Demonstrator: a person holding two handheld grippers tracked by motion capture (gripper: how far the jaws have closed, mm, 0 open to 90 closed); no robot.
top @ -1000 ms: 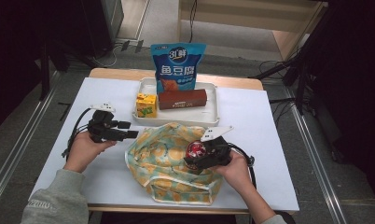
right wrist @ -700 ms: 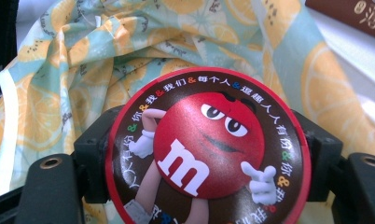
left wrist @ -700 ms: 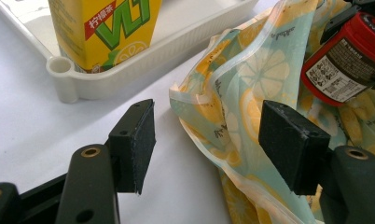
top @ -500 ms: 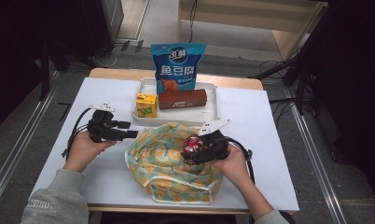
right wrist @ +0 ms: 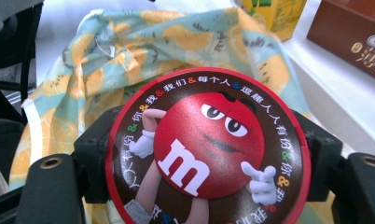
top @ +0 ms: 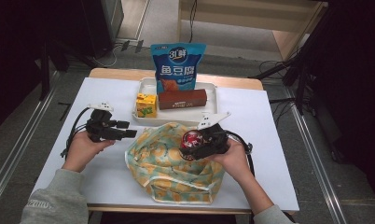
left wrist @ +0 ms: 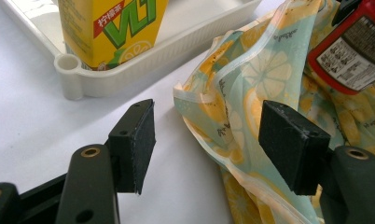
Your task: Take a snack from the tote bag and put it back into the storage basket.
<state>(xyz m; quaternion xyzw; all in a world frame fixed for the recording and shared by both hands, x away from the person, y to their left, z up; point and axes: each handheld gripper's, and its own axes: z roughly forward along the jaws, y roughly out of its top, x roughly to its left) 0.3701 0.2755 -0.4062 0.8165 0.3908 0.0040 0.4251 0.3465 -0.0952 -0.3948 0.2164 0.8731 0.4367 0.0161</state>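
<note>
- Right gripper (top: 195, 143) — clamped on a round red candy tin (top: 191, 139), one jaw on each side of its rim, held over the fabric bag (top: 167, 163).
- Candy tin (right wrist: 206, 149), seen from the right gripper view: flat round lid, red rim, dark brown ring with small multicoloured characters, and a red cartoon candy figure in the middle with white gloves and a white "m".
- In the left gripper view the tin's side (left wrist: 351, 46) is red, with a white and black printed label.
- Fabric bag (left wrist: 251, 93): pale green cloth printed with yellow and orange citrus slices, cream piping at the edge — it lies crumpled on the white table (top: 251, 121), just in front of the white tray (top: 211, 91).
- Left gripper (top: 128, 133): jaws spread apart, nothing between them, held low over the table at the bag's left edge, with the cloth edge near one black pad (left wrist: 293, 140).
- Tray (left wrist: 143, 60) holds a yellow drink carton (top: 146, 105) at its left and a brown box (top: 182, 99) beside it.
- A blue snack pouch (top: 177, 65) stands upright at the tray's back.
</note>
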